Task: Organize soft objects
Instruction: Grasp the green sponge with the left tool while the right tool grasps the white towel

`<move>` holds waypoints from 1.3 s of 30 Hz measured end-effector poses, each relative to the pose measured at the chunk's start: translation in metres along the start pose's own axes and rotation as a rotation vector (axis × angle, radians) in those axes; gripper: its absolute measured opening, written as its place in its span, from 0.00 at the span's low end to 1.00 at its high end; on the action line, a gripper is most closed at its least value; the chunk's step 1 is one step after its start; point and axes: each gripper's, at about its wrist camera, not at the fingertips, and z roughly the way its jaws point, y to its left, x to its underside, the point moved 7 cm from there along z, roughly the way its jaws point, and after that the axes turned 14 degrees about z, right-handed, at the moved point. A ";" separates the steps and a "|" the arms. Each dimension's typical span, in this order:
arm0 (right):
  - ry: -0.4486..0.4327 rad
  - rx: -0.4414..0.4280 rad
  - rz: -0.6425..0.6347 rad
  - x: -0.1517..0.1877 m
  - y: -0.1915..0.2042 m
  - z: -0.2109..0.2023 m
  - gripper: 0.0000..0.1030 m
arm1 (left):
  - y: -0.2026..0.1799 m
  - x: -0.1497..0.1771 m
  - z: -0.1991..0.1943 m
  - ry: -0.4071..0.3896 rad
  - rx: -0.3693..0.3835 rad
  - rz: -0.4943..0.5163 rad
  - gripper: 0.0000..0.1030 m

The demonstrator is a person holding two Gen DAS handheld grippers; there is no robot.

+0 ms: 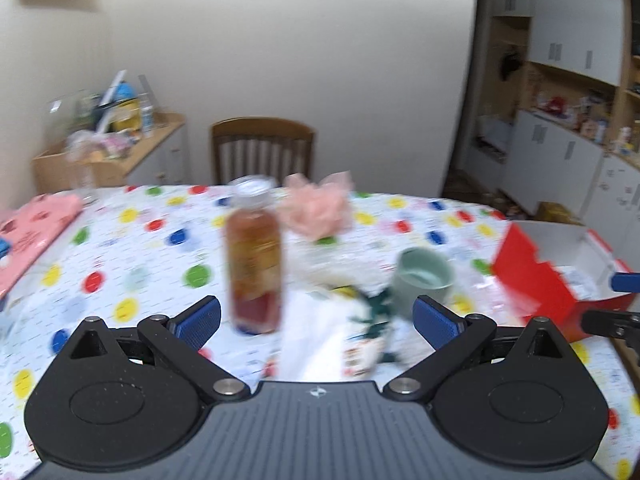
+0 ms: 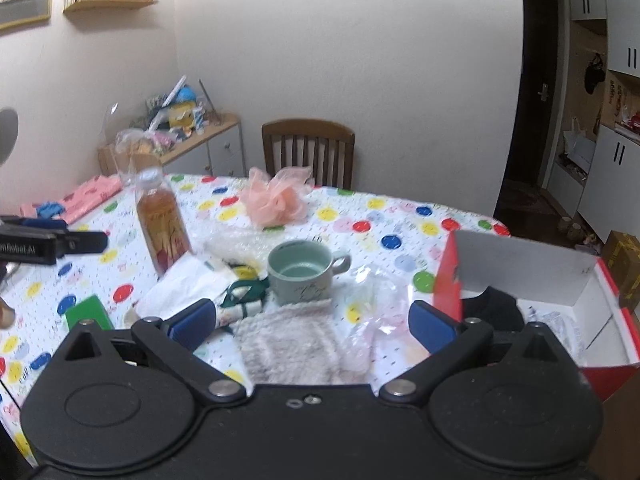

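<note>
A fluffy pale towel (image 2: 290,336) lies on the dotted tablecloth (image 2: 384,216) right before my right gripper (image 2: 314,322), which is open and empty above it. A pink mesh bath puff (image 2: 274,200) sits at the table's far side; it also shows in the left wrist view (image 1: 316,206). A white cloth with green ribbon (image 2: 208,284) lies left of the towel. My left gripper (image 1: 316,320) is open and empty above that white cloth (image 1: 320,336). A folded pink cloth (image 1: 36,224) lies at the far left.
A red and white open box (image 2: 560,280) stands at the right with dark cloth inside. A green mug (image 2: 302,270), a tea bottle (image 2: 160,226), a clear plastic bag (image 2: 376,296) and a green block (image 2: 89,312) are on the table. A wooden chair (image 2: 308,148) stands behind.
</note>
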 end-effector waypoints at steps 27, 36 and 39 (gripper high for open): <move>0.223 0.082 -0.061 0.075 -0.002 0.099 0.96 | 0.092 0.128 0.078 0.427 -0.253 -0.453 1.00; 0.293 0.062 -0.083 0.091 0.000 0.119 0.92 | 0.090 0.137 0.089 0.472 -0.289 -0.509 0.99; 0.304 0.069 -0.061 0.095 -0.003 0.121 0.86 | 0.089 0.138 0.090 0.471 -0.295 -0.512 0.99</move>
